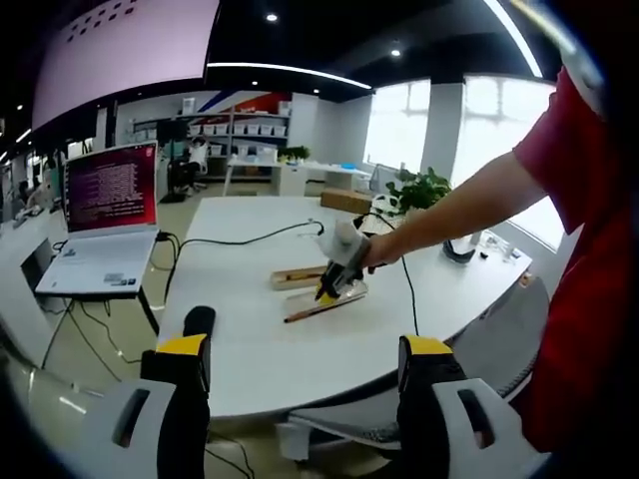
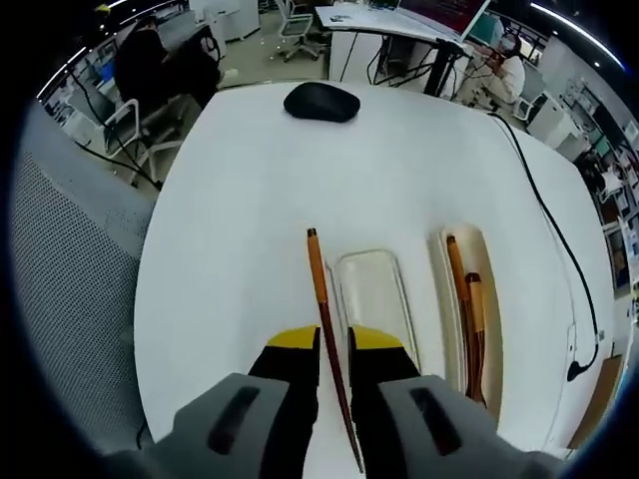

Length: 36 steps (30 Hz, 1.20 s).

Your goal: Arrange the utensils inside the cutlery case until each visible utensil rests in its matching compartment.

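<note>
In the right gripper view my right gripper (image 2: 334,361) is shut on a thin brown chopstick (image 2: 319,299) with an orange end, which points away from me over the white table (image 2: 240,200). Just right of the chopstick lies an empty clear compartment (image 2: 371,291) of the cutlery case. Further right, a long compartment (image 2: 484,269) holds two wooden-handled utensils (image 2: 467,319). In the left gripper view my left gripper (image 1: 305,354) hangs open with nothing in it, off the table's near edge. Beyond it, the right gripper (image 1: 339,267), held by a person's arm, hovers over the case (image 1: 298,276).
A black mouse (image 2: 321,102) rests at the table's far end, and also shows just past the left jaw as the mouse (image 1: 200,319). A black cable (image 2: 547,215) runs along the table. An open laptop (image 1: 110,215) stands on a side desk. Office chairs (image 2: 70,299) surround the table.
</note>
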### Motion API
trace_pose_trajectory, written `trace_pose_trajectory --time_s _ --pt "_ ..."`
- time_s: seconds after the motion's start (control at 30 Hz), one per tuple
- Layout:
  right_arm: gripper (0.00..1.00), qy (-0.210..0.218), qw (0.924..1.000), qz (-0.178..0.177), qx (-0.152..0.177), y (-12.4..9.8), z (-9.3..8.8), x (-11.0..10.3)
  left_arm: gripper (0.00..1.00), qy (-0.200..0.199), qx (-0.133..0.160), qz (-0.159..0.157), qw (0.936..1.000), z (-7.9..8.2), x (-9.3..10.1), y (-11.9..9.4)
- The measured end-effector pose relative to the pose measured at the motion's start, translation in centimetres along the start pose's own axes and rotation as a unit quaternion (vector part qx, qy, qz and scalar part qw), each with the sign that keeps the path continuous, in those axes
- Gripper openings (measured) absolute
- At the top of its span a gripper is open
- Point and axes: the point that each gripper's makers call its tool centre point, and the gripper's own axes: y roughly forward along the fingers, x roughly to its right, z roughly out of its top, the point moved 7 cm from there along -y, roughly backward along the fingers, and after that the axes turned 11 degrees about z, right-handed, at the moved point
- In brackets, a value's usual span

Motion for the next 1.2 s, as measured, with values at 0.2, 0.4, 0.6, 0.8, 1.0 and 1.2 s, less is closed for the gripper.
trace_pose_trajectory --time_s 0.2,0.4,0.6,0.8,1.0,1.2 --pt "0.07 -0.003 1.0 0.004 -0.004 1.0 0.2 -0.4 0.78 0.002 -0.005 -0.004 1.0 -0.3 0.4 -0.2" --pt "0.07 -0.007 0.9999 0.004 -0.009 1.3 0.4 -0.3 0.78 -0.001 -0.006 0.003 1.0 -0.3 0.0 -0.4" --pt "0.06 -0.009 0.9998 0.006 -0.015 1.6 0.4 -0.1 0.78 -0.001 -0.012 0.007 0.9999 -0.5 -0.1 -0.4" --pt "0.07 -0.012 0.9997 0.01 -0.02 2.1 0.2 0.0 0.78 -0.003 -0.013 0.009 0.9999 -0.6 -0.1 -0.4" --pt "0.05 -0.007 0.9996 0.016 -0.021 2.6 0.1 -0.2 0.78 -0.005 -0.016 0.012 0.9998 -0.7 -0.4 -0.4" --pt "0.03 -0.01 0.9996 0.021 -0.019 2.6 0.2 -0.4 0.78 -0.008 -0.016 0.013 0.9997 -0.8 -0.4 -0.3"
